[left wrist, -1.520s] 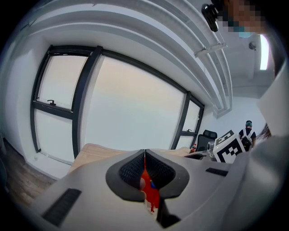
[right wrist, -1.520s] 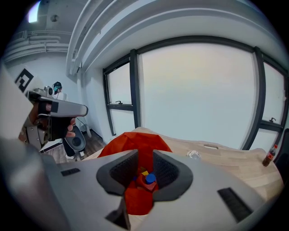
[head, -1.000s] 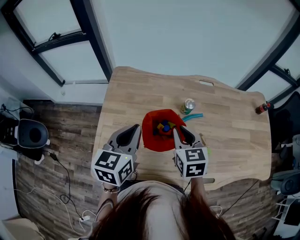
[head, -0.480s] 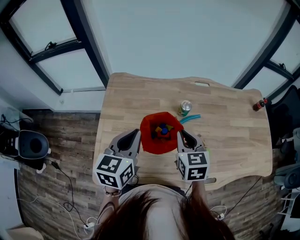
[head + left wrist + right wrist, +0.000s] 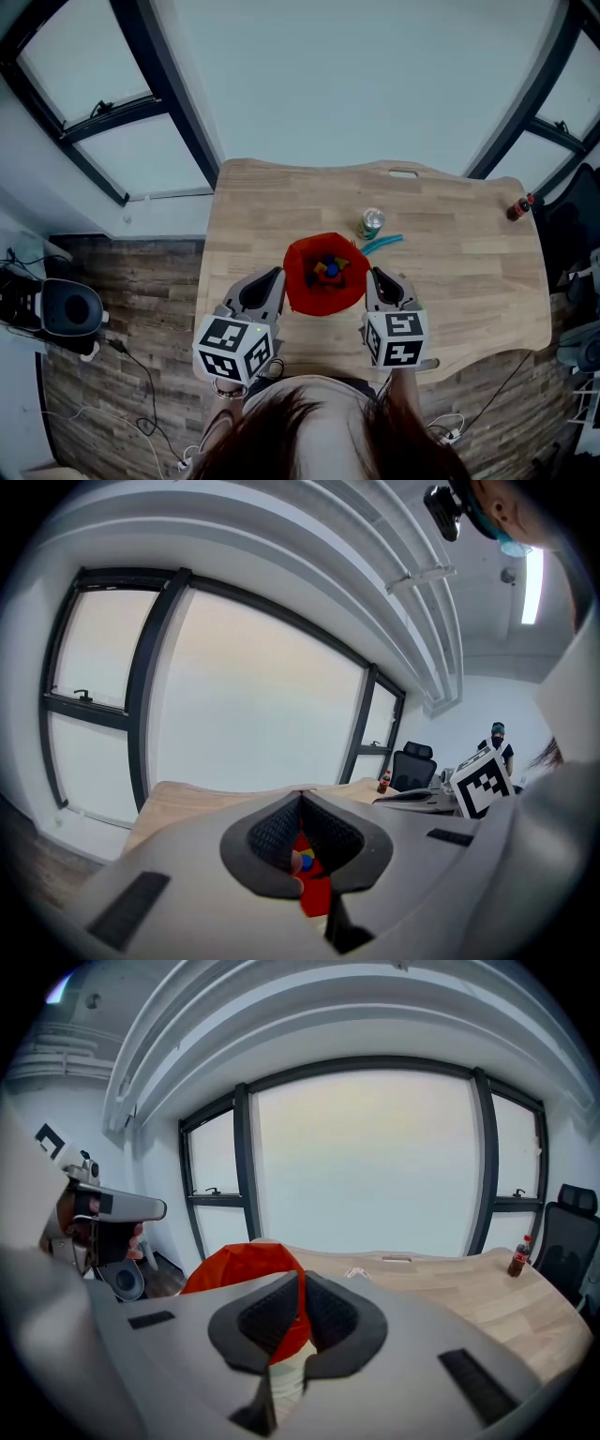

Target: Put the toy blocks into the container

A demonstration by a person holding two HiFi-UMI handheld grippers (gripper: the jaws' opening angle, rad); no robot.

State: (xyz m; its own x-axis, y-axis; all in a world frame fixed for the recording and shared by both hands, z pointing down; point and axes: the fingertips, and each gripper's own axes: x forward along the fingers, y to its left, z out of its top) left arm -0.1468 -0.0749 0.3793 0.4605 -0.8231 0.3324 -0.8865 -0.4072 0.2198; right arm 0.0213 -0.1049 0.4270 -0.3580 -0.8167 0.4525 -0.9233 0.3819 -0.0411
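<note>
- The red soft-walled container [image 5: 323, 302] sits on the pale wooden table [image 5: 450, 281], near its front edge. It lies between the two tools.
- The small coloured toy blocks [image 5: 328, 270] lie heaped inside it. Every block I can make out is already in there, so the task looks close to done.
- The right hand-held gripper [image 5: 375, 273] has just been closing. Its own view shows the container's thin red rim running between its pads, so it is clamped on that rim.
- The left hand-held gripper [image 5: 277, 274] is clenched, tips meeting, right beside the left rim. Red shows through the gap below its pads, but I cannot tell whether it pinches any wall.
- Risk: a one-sided pull on the soft wall may fold or tip the container and spill the blocks.
- Risk: a thin rim may slide out of the pinch if it is lifted fast.
- Risk: pushed away from the person, the container could knock over the silver-topped green drink can [image 5: 371, 223] standing just behind it.
</note>
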